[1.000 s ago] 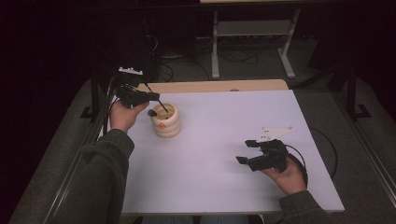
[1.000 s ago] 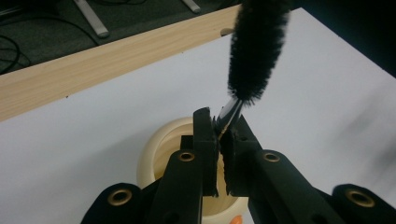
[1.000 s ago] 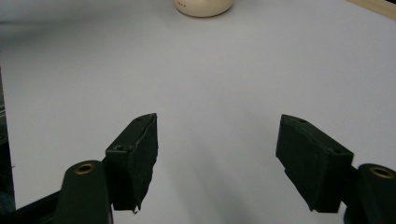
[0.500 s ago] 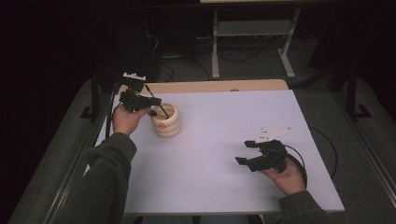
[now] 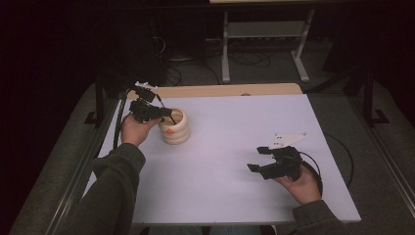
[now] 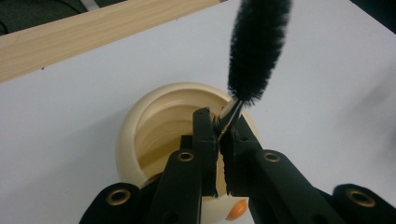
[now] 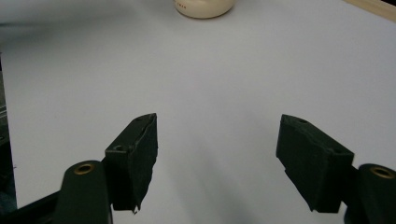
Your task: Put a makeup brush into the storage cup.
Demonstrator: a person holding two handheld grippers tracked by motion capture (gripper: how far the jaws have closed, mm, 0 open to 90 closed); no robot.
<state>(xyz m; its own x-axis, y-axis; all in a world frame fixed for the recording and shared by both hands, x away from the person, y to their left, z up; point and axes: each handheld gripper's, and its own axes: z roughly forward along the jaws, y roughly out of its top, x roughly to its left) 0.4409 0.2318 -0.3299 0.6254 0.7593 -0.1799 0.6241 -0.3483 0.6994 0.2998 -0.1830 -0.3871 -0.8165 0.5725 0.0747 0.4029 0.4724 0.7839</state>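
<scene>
**Holding a bottle brush over the ribbed cup**

Gripping the brush (image 6: 254,51) by its wire stem, my left gripper (image 6: 219,128) has its jaws closed tight just above the mouth of the cream ribbed cup (image 6: 159,126), which stands near the table's (image 5: 235,147) far left corner, in front of the wooden strip (image 6: 93,32). In the left gripper view the bristles point up and away from the cup rather than down into it. My right gripper (image 7: 217,140) sits idle well apart on the near right, jaws wide open with nothing between them.

What worries me: the grip is on a thin, slick stem, so the brush could pivot or slip when bristles meet the cup wall. Nothing steadies the cup, and it looks light, so a sideways scrub could tip or slide it toward the table edge. The small orange spot (image 5: 169,131) on the cup's side I cannot identify from the high view.

Compared with a second ago, my left hand (image 5: 134,129) has rolled: the brush then angled down into the cup's mouth, and now the gripper lies level at the rim with the brush head lifted clear. The right gripper and cup have not shifted.
</scene>
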